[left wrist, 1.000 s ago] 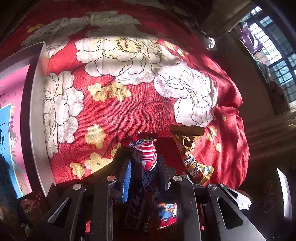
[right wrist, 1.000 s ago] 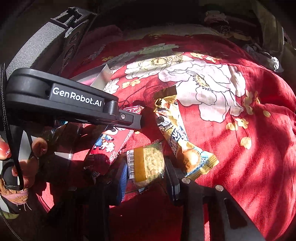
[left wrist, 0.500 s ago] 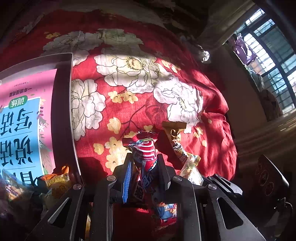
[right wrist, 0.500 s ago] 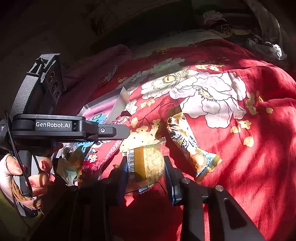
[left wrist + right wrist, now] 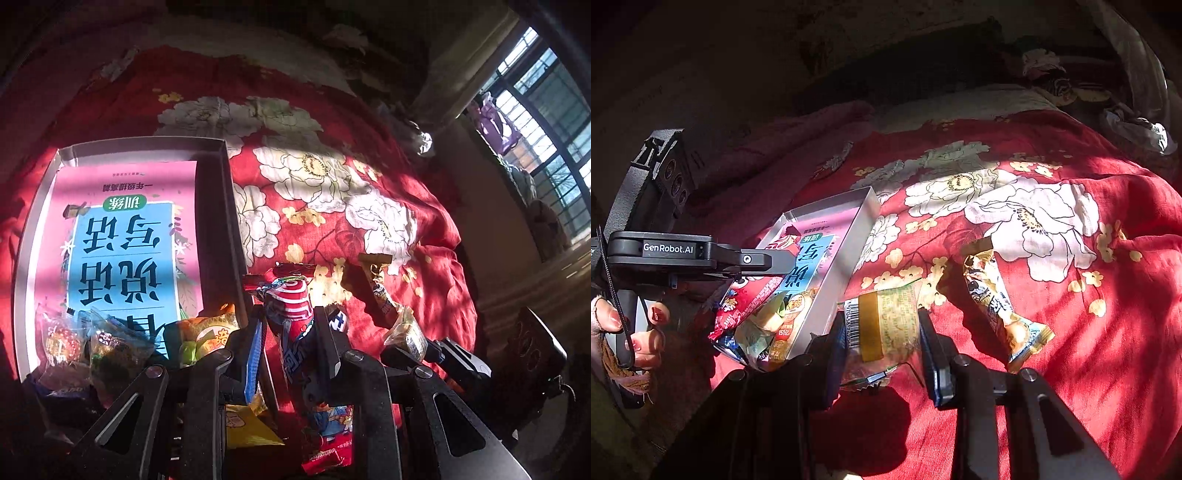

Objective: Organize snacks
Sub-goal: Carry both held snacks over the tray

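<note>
While the left gripper [image 5: 290, 328] has its jaws clamped on a red-and-white striped snack packet [image 5: 291, 314] just right of the grey box [image 5: 221, 206], the right gripper [image 5: 881, 343] grips a clear-wrapped yellow cake [image 5: 886, 321] beside the box's near corner. A long tan snack bar [image 5: 993, 299] lies right of them on the red floral bedspread [image 5: 1089, 295]; other snacks [image 5: 110, 343] sit in the box's near end.
</note>
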The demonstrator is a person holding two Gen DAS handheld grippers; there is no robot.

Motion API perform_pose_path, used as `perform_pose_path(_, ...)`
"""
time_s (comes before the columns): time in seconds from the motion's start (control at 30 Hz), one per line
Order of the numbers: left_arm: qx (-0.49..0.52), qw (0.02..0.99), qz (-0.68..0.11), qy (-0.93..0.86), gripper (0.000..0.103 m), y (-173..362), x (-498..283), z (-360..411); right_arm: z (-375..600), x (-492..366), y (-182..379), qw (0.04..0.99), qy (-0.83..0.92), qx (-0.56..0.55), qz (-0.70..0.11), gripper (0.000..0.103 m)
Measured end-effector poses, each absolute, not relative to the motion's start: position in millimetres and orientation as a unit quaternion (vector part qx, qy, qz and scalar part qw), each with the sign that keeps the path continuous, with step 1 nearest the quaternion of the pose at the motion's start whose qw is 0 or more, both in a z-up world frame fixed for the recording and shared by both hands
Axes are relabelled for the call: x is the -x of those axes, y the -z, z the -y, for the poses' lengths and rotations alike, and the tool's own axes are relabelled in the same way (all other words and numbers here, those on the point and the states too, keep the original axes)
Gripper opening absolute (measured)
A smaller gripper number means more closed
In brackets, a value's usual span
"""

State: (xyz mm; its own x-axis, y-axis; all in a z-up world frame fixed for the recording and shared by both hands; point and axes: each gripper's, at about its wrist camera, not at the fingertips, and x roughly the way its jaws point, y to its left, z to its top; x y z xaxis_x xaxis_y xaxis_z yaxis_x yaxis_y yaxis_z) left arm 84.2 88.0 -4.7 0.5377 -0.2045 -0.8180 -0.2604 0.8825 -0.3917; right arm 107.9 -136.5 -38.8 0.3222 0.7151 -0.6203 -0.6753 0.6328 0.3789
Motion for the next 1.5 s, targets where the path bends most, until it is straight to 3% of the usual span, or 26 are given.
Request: perform_pose_path(1.5, 0.269, 0.856, -0.404, -0.178, 0.026, -17, 57, -215, 67, -26, -3, 0.789, -0.507, 0.019, -0.345, 0.036)
